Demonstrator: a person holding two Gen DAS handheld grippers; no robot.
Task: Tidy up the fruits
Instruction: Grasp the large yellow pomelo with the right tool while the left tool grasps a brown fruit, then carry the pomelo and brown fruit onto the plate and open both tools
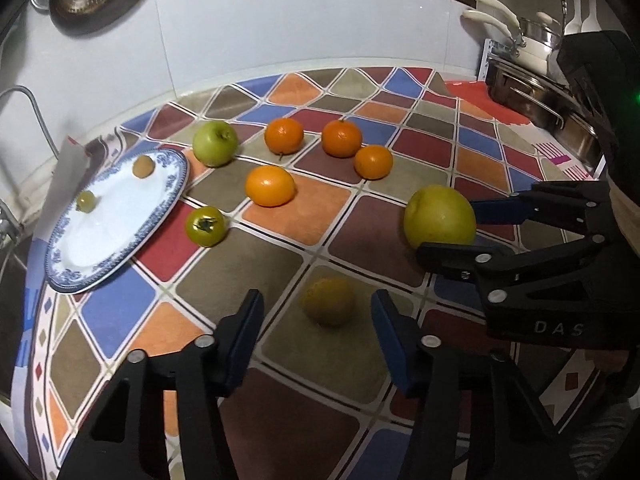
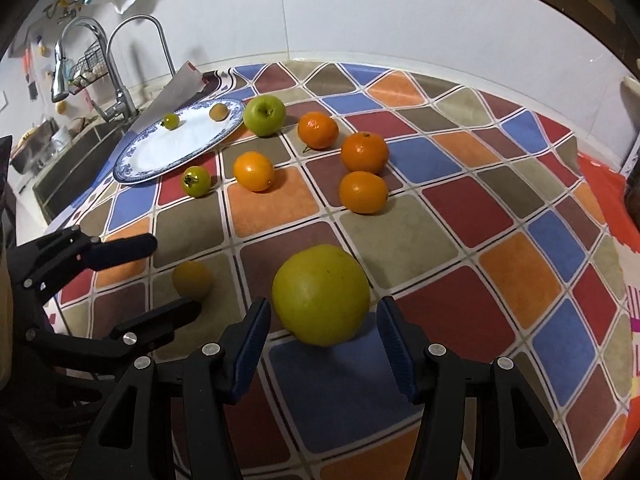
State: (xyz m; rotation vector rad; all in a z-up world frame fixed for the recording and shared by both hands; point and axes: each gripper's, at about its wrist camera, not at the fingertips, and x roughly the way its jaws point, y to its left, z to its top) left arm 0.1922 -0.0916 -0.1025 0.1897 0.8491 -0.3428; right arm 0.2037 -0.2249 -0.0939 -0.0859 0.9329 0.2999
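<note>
A blue-rimmed white plate [image 1: 120, 232] [image 2: 160, 160] lies at the left and holds two small fruits [image 1: 143, 166] [image 1: 85, 201]. On the checked cloth lie a green apple [image 1: 215, 143] [image 2: 264, 115], several oranges [image 1: 270, 185] [image 2: 253, 171] and a green tomato [image 1: 206, 226] [image 2: 196, 181]. My left gripper [image 1: 318, 314] [image 2: 168, 276] is open around a small dull yellow fruit [image 1: 329, 301] [image 2: 192, 279]. My right gripper [image 2: 324, 320] [image 1: 460, 228] is open around a large yellow-green fruit [image 2: 321, 294] [image 1: 439, 217], apart from its sides.
A sink [image 2: 68, 160] with taps [image 2: 116, 80] lies left of the plate. Steel pans [image 1: 536, 92] stand on a rack at the right. A white tiled wall [image 1: 280, 32] runs behind the counter.
</note>
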